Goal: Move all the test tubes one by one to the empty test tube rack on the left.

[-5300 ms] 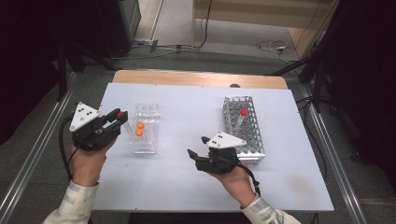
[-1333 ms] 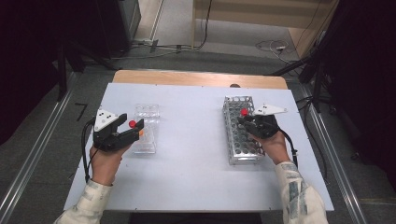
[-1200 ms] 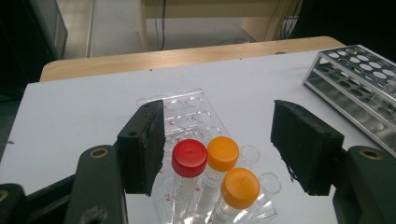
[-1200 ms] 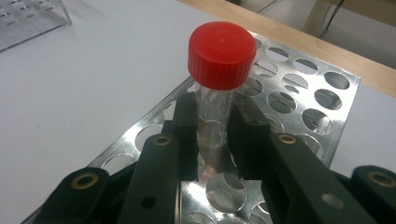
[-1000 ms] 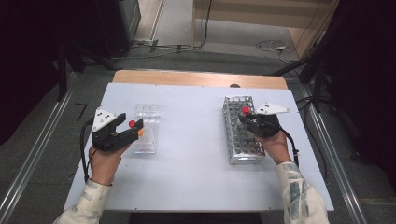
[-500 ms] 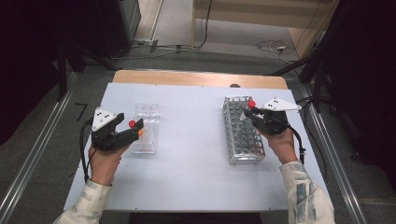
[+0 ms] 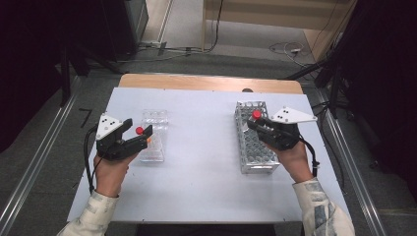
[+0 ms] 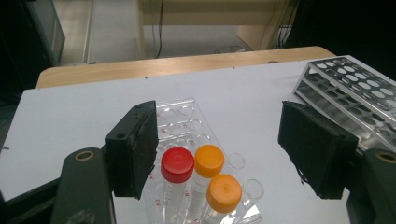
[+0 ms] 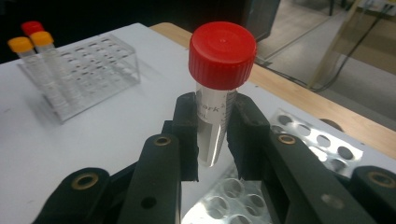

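1. Left gripper (image 7: pixel 139 139) sits at the clear rack (image 7: pixel 153 135), jaws have just been opening and now stand apart w/ nothing pinched; a red-cap tube (image 8: pixel 177 164) and two orange-cap tubes (image 8: pixel 208 160) stand in that rack btwn them.
2. Right gripper (image 7: pixel 254 123) is clamped on another red-capped tube (image 9: pixel 222 56), held upright just above the metal rack (image 7: pixel 253 152).

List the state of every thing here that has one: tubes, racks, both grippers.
Red-capped tube: capped, upright, clamped, lifted above the metal rack.
Right gripper: shut on that tube.
Left gripper: open, jaws either side of the rack tubes.
Three rack tubes: capped, standing in the clear rack.
Clear rack: upright.
Metal rack: upright, holes empty.
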Motion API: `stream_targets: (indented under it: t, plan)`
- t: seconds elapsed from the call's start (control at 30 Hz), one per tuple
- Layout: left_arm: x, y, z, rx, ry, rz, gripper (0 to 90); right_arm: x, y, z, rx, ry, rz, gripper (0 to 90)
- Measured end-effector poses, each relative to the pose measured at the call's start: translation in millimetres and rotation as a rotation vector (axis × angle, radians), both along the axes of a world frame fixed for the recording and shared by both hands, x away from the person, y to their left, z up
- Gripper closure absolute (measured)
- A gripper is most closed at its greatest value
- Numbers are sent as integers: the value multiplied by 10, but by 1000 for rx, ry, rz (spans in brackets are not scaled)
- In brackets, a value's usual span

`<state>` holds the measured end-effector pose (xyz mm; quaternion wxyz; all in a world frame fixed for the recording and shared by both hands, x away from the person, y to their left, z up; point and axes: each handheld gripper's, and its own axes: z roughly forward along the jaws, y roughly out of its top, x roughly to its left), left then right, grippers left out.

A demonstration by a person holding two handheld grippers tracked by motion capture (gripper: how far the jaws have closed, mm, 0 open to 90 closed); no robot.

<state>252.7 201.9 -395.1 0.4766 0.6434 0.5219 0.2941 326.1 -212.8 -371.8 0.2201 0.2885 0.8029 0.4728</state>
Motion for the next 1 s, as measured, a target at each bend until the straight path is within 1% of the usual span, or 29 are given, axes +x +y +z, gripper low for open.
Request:
stream_targets:
  t: [0.2,0.33,0.4,0.53,0.7,0.87,0.93,1.0]
  plan:
    - [-21,-36,18,-2,0,-18,288,-79,232,-71,-4,19,69,714]
    - [-51,-82,41,-4,-9,-36,287,-101,370,-167,-10,44,96,714]
    - [-71,-119,58,-6,-15,-53,288,-114,439,-216,-8,57,112,714]
    - [-125,-260,85,-2,-23,-111,293,-168,624,-300,-19,82,152,714]
    - [-211,-511,99,12,-28,-223,318,-295,968,-390,-55,95,218,714]
    - [-295,-713,92,23,-30,-338,409,-389,1282,-473,-86,103,271,714]
    - [-311,-764,77,33,-26,-363,441,-422,1381,-503,-94,111,289,714]
    - [-312,-781,58,44,-16,-375,493,-451,1458,-521,-102,110,302,714]
